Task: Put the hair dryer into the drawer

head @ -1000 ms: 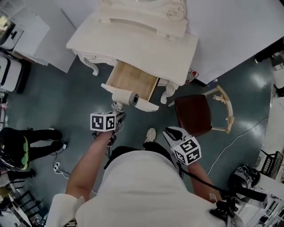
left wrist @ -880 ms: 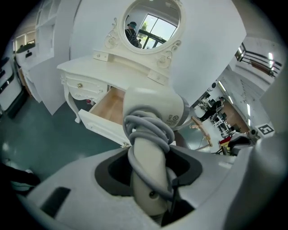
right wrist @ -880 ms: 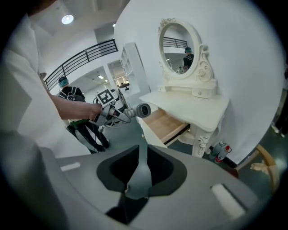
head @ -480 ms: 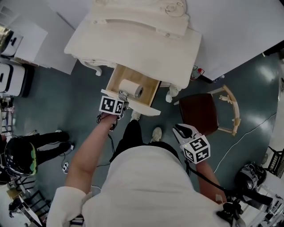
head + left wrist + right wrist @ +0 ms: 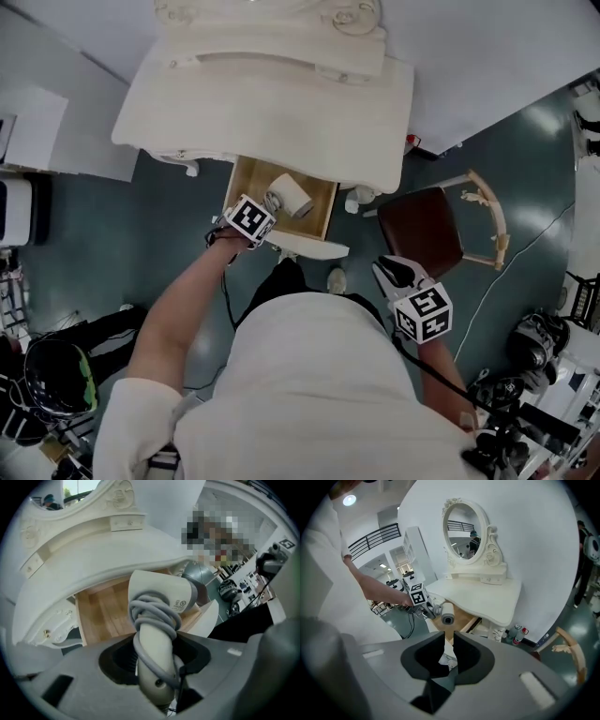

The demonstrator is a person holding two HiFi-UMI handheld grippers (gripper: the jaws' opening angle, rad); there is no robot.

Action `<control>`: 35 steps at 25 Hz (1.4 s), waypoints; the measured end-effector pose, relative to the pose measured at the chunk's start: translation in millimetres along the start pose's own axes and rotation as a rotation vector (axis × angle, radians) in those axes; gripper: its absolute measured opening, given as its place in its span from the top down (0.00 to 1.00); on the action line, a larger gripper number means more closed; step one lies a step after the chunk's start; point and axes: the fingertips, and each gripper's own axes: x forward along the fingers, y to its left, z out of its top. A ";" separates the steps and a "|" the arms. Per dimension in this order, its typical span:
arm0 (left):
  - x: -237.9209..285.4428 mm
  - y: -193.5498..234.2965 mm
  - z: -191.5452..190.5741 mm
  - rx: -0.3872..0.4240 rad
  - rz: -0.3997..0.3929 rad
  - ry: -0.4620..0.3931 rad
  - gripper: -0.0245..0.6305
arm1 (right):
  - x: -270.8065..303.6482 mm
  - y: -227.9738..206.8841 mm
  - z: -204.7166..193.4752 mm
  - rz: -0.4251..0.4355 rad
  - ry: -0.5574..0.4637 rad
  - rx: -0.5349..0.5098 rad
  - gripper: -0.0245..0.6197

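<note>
Hair dryer (image 5: 289,195): smooth cream plastic with a fat round barrel and a grey nozzle end. A grey cable is looped in coils round the top of its tapered handle. It is held over the open drawer, and I cannot tell if it touches the drawer floor.
Left gripper (image 5: 255,216): clenched on the hair dryer's handle, at the centre-left of the head view. Its cube of black-and-white square markers faces up.
Drawer (image 5: 251,180): pulled out, with a pale wood floor showing straight grain and a curved white front panel.
Worktop (image 5: 272,103): matte cream dressing table with a wavy edge and carved scroll legs.
Right gripper (image 5: 388,271): dark jaws drawn together with nothing between them, held low and well apart from the drawer at the lower right.
Chair (image 5: 427,230): dark brown seat with an arched pale wood back, right of the dressing table.
Left gripper view only: the printed label on the barrel and the cable coils close up.
Right gripper view only: the oval mirror (image 5: 463,529) in its ornate white frame, the barrel's round mouth end-on, and bottles (image 5: 518,633) at the wall's foot.
Head view only: both grippers at once, over a glossy dark teal floor (image 5: 178,244).
</note>
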 end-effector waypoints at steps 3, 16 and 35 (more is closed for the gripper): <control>13.0 12.1 7.9 0.115 -0.037 0.032 0.66 | 13.3 3.7 11.6 -0.031 -0.002 0.025 0.87; 65.0 24.5 35.6 0.452 -0.180 0.072 0.66 | 42.7 21.2 22.9 -0.181 0.023 0.177 0.87; 110.7 33.5 56.8 0.579 -0.214 -0.030 0.65 | 42.7 42.0 10.4 -0.325 0.061 0.343 0.87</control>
